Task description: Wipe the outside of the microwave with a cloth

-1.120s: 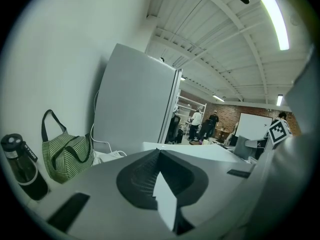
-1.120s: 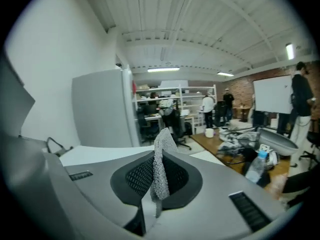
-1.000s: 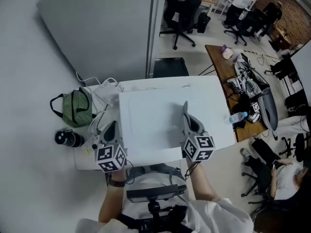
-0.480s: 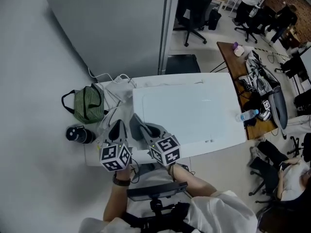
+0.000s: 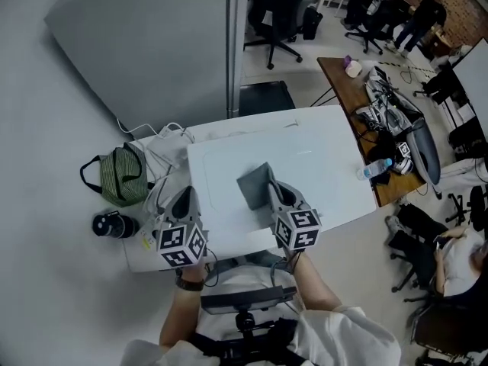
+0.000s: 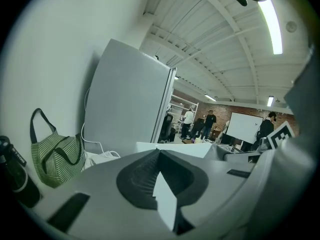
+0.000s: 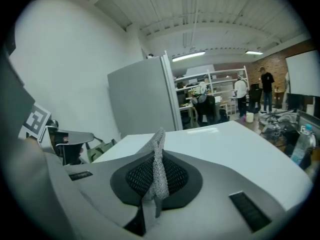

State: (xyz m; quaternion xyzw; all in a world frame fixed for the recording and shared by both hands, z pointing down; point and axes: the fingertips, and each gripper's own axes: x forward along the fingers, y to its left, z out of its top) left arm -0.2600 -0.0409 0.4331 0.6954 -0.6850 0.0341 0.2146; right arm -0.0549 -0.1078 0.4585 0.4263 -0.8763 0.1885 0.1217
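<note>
The cloth (image 5: 254, 183) sits pinched in the right tongs (image 5: 274, 195) on the microwave (image 5: 320, 166) top; left tongs (image 5: 183, 198) closed, empty, at its left edge. Top wipe, likely; next, sweep across.

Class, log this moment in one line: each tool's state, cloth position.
left tool: shut, empty | right tool: shut on cloth | cloth: over microwave top

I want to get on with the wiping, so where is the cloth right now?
The grey cloth is pinched in the right gripper, over the top of the white microwave, left of centre and towards its front edge in the head view.
</note>
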